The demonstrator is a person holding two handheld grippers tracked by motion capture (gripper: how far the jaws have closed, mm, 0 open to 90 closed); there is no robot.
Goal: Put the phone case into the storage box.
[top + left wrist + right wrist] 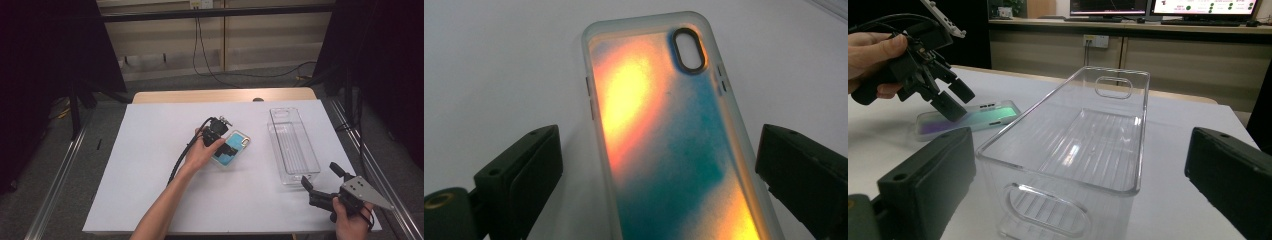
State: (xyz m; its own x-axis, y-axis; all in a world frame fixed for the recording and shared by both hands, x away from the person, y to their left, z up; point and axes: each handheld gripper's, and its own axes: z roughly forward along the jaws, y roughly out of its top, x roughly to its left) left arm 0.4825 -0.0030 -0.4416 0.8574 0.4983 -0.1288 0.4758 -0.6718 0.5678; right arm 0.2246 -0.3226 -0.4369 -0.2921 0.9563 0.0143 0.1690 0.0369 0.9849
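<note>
A translucent phone case with orange and teal colouring lies flat on the white table cover, camera cutout at its far end. My left gripper hangs low over it, held in a hand. In the left gripper view the case runs between the two black jaws, which stand apart on either side without touching it; the left gripper is open. My right gripper is open near the table's front right corner, just short of a clear plastic bin. The bin is empty.
The bin stands lengthwise along the right side of the table, with handle cutouts at both ends. The right gripper view shows the left gripper over the case, left of the bin. Black curtains and a cable lie beyond the table.
</note>
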